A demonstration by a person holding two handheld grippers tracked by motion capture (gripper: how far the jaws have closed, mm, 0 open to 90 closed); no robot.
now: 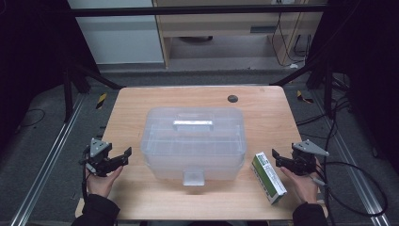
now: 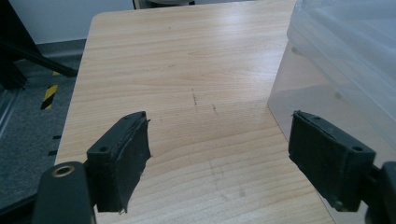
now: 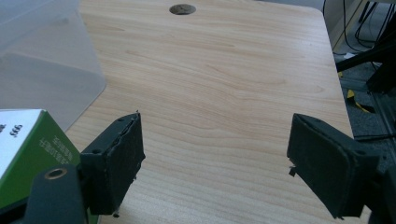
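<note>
- Left gripper (image 1: pixel 123 156) at the table's near-left edge, held in a hand (image 1: pixel 104 181), jaws spread wide with nothing between them, pointing toward the storage box.
- In the left gripper view, same gripper (image 2: pixel 219 154) hovering over bare wood; black, matte, slightly frayed pads (image 2: pixel 130 158); box wall (image 2: pixel 336 60) just beside the right-hand jaw, apart from it.
- Wooden table (image 1: pixel 136 113): pale, straight-grained top with rounded corners, small dark round cap (image 1: pixel 232 98) near the far edge.
- Storage box (image 1: pixel 195 141) at mid-table: translucent, frosted plastic, rectangular with rounded corners, lid on with a flat handle (image 1: pixel 193 125), latch tab (image 1: pixel 193 177) facing the person; long axis across the table, left to right.
- Green-and-white carton (image 1: pixel 268 177) just right of the box, near but apart; slim cardboard rectangle lying flat, long axis running from far to near, slightly slanted toward the near-right corner.
- Right gripper (image 1: pixel 275 158) just beside the carton's far end, jaws fully apart and empty, pointing toward the box.
- In the right gripper view, right gripper (image 3: pixel 215 156) over bare wood, carton corner (image 3: pixel 28 144) beside its left-hand jaw, outside the gap.
</note>
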